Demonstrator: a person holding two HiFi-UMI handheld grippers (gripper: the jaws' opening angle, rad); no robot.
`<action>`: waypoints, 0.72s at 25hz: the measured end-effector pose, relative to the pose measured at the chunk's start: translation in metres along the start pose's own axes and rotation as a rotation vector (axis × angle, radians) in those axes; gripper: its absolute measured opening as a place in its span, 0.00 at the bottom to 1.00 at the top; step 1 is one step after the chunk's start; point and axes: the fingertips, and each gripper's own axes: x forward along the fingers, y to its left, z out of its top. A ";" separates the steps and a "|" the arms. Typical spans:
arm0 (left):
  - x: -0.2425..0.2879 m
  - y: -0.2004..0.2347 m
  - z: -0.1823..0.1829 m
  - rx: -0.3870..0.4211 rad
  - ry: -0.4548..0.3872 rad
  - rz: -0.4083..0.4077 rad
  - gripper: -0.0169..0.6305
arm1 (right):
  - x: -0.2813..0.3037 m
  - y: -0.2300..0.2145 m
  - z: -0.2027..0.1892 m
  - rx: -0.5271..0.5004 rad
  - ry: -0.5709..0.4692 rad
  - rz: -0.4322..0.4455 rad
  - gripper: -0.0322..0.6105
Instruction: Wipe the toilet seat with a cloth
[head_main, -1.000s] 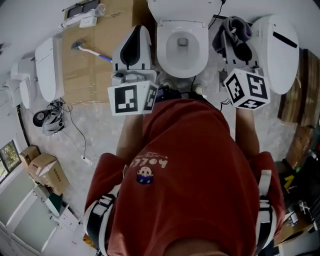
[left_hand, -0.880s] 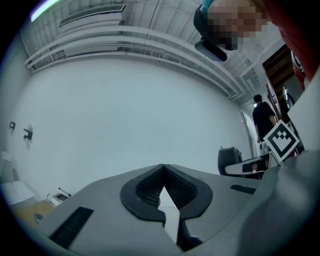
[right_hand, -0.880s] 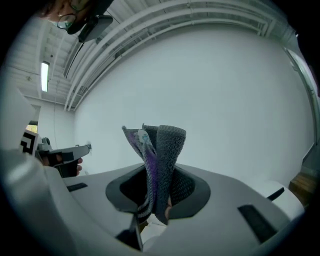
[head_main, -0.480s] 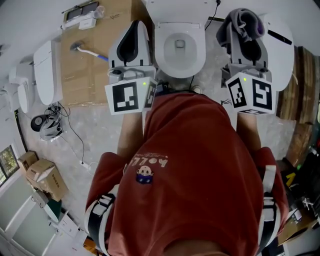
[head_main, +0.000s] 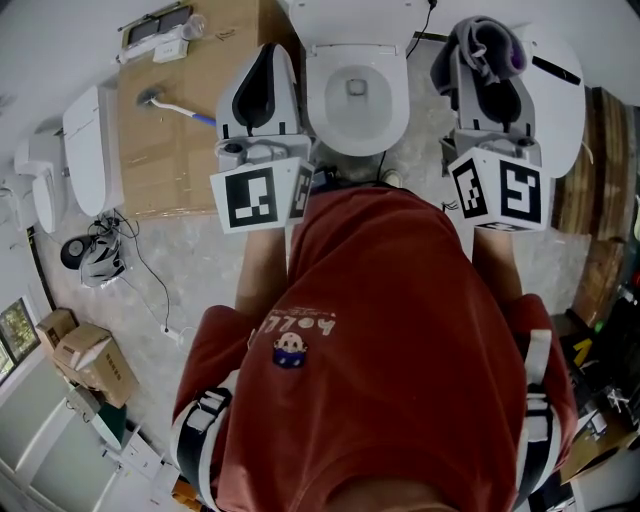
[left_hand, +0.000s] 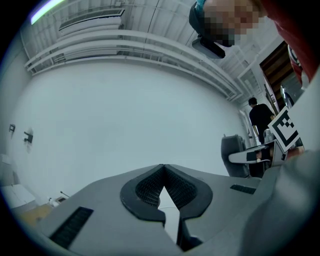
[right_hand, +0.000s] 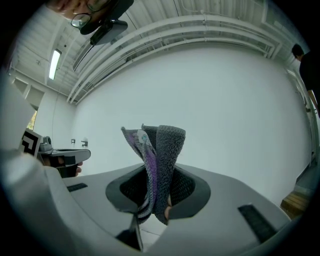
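Observation:
The white toilet seat (head_main: 322, 100) lies down over the bowl at the top middle of the head view, between my two grippers. My left gripper (head_main: 268, 52) is held to the left of it, shut with nothing between its jaws; its dark pads (left_hand: 150, 186) meet at the tips. My right gripper (head_main: 489, 58) is held to the right of the toilet, shut on a grey and purple cloth (head_main: 497, 42). In the right gripper view the cloth (right_hand: 159, 150) stands up folded out of the jaws. Both grippers point up at a white wall.
A cardboard sheet (head_main: 195, 110) with a brush (head_main: 178, 102) lies left of the toilet. White fixtures (head_main: 85, 140) stand at the far left, another white one (head_main: 562, 85) at the right. Cables (head_main: 98, 250) and boxes (head_main: 85, 345) lie on the floor. Another person (left_hand: 260, 116) stands far off.
The right gripper with the cloth has moved a little farther up beside the toilet and turned straighter. The left gripper has hardly moved.

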 end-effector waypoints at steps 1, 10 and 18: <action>0.001 0.001 -0.001 -0.002 0.002 0.001 0.05 | 0.001 0.001 -0.001 -0.004 0.004 0.000 0.17; 0.007 0.006 -0.012 -0.019 0.017 0.001 0.05 | 0.009 0.001 -0.006 -0.021 0.032 -0.008 0.17; 0.010 0.005 -0.016 -0.022 0.024 -0.003 0.05 | 0.012 0.000 -0.010 -0.025 0.046 -0.013 0.17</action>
